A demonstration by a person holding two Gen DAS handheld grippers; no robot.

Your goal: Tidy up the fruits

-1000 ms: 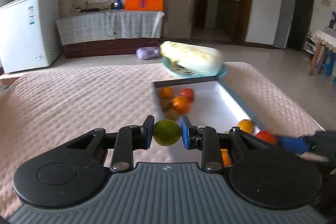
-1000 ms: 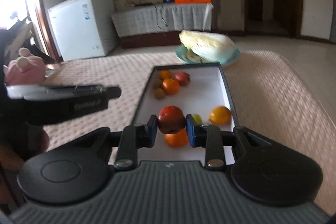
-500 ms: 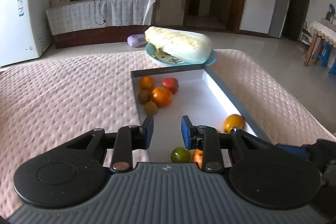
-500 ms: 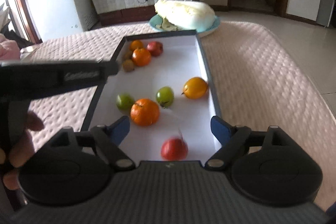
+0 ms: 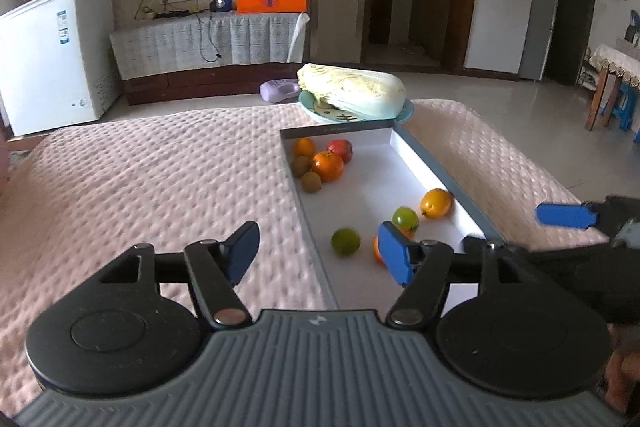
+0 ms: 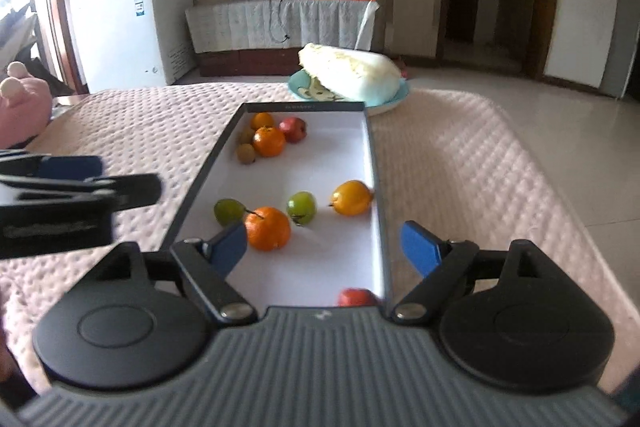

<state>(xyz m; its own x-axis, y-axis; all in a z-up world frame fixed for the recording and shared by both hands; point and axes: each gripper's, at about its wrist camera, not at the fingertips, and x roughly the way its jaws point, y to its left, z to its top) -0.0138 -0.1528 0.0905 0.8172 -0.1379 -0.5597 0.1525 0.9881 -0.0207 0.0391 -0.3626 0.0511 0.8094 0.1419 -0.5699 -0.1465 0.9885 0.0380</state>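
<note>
1. Fruits sit loose in the white tray (image 6: 370,163), a long dark-rimmed box on the pink quilted cover (image 5: 160,167).
2. Far-left corner of tray: small orange (image 6: 262,120), red apple (image 6: 293,129), bigger tangerine (image 6: 269,141) & two brown kiwis (image 6: 245,152), bunched and touching.
3. Mid-tray: dark green fruit (image 6: 227,209) near the left wall, stemmed tangerine (image 6: 267,228) just beside it, lighter green fruit (image 6: 301,206) to its right, yellow-orange fruit (image 6: 351,197) by the right wall.
4. Near end of tray, right side: a red fruit (image 6: 356,297), mostly hidden behind your right tool's body.
5. Your left gripper (image 5: 320,257) is spread wide, nothing held; it hangs over the tray's left rim.
6. Your right gripper (image 6: 324,247) is also spread wide & empty, above the near end of the tray.
7. Beyond the tray's far end: a cabbage (image 5: 352,89) on a blue plate (image 5: 406,111), touching the tray rim.
</note>
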